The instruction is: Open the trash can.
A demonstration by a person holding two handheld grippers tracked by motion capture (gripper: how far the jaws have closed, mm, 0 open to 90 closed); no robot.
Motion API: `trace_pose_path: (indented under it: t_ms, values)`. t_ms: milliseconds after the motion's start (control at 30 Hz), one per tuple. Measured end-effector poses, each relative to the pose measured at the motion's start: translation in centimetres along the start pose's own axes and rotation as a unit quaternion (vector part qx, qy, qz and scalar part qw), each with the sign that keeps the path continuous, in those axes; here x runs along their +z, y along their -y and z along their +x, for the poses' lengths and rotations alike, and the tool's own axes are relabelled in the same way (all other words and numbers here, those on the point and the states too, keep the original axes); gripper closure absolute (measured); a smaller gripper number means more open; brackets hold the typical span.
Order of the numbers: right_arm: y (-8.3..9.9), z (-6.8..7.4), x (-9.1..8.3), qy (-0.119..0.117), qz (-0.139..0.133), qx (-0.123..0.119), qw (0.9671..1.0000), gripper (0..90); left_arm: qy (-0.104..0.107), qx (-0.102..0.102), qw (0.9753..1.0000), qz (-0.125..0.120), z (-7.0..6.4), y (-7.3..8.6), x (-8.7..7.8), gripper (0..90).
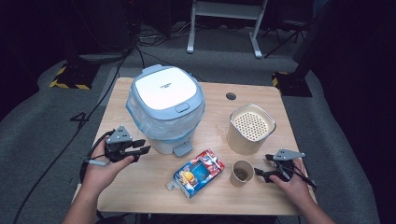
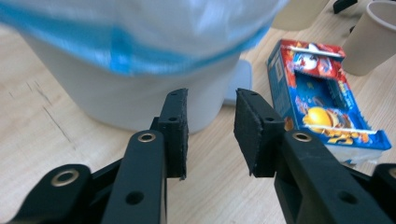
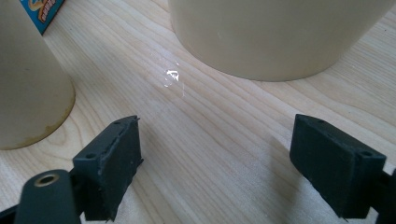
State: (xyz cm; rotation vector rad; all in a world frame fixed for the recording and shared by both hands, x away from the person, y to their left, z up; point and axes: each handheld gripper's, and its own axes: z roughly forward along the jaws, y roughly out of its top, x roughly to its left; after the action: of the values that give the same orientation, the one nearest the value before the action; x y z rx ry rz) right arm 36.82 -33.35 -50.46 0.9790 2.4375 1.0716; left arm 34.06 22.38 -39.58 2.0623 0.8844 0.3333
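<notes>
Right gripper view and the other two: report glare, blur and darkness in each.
Right gripper view: a small bright glare spot on the table, sharp wood grain, soft shadows under the jaws. Left gripper view: the bin and its blue-edged liner are blurred, the carton sharper. High view: the tabletop is lit, the surrounding room falls nearly black.

A matt, light wood grain is being shown by the worktop (image 1: 140, 186). Glossy printed card is being presented by the carton (image 1: 199, 172), and thin translucent plastic by the bin liner (image 1: 140, 122).
</notes>
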Motion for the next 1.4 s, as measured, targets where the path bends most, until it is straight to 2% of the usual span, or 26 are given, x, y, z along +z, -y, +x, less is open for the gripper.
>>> trace_pose_path:
  t_ms: [100,133,167,233,267,400,567,733,833,967,1200,1400]
  values:
    - [0.0,0.0,0.0,0.000,0.000,0.000,1.0000,16.1,0.003,0.002,0.9999,-0.010,-0.2,-0.7,-0.4,67.9]
    - [0.0,0.0,0.0,0.000,0.000,0.000,1.0000,16.2,0.008,0.005,0.9996,-0.026,-0.3,-1.5,-0.8,69.3]
    - [0.0,0.0,0.0,0.000,0.000,0.000,1.0000,16.2,0.008,0.005,0.9996,-0.026,-0.3,-1.5,-0.8,70.0]
    - [0.0,0.0,0.0,0.000,0.000,0.000,1.0000,16.2,0.003,0.011,0.9982,-0.059,-0.6,-2.7,-1.6,73.1]
    - [0.0,0.0,0.0,0.000,0.000,0.000,1.0000,16.2,0.003,0.011,0.9982,-0.059,-0.6,-2.7,-1.6,75.5]
    - [0.0,0.0,0.0,0.000,0.000,0.000,1.0000,16.2,0.000,0.014,0.9955,-0.094,-1.1,-4.3,-2.5,82.1]
    - [0.0,0.0,0.0,0.000,0.000,0.000,1.0000,16.2,0.014,0.021,0.9942,-0.104,-2.0,-5.2,-3.4,84.2]
    - [0.0,0.0,0.0,0.000,0.000,0.000,1.0000,16.2,0.031,0.028,0.9904,-0.132,-3.2,-7.0,-4.1,85.6]
    - [0.0,0.0,0.0,0.000,0.000,0.000,1.0000,16.2,0.028,0.033,0.9887,-0.143,-3.6,-8.1,-4.2,87.0]
    - [0.0,0.0,0.0,0.000,0.000,0.000,1.0000,16.1,0.025,0.046,0.9866,-0.155,-4.0,-9.7,-4.1,89.5]
    - [0.0,0.0,0.0,0.000,0.000,0.000,1.0000,16.2,0.018,0.056,0.9875,-0.146,-4.3,-12.1,-2.9,90.0]
    - [0.0,0.0,0.0,0.000,0.000,0.000,1.0000,16.2,0.019,0.056,0.9893,-0.134,-4.3,-13.3,-1.7,90.0]
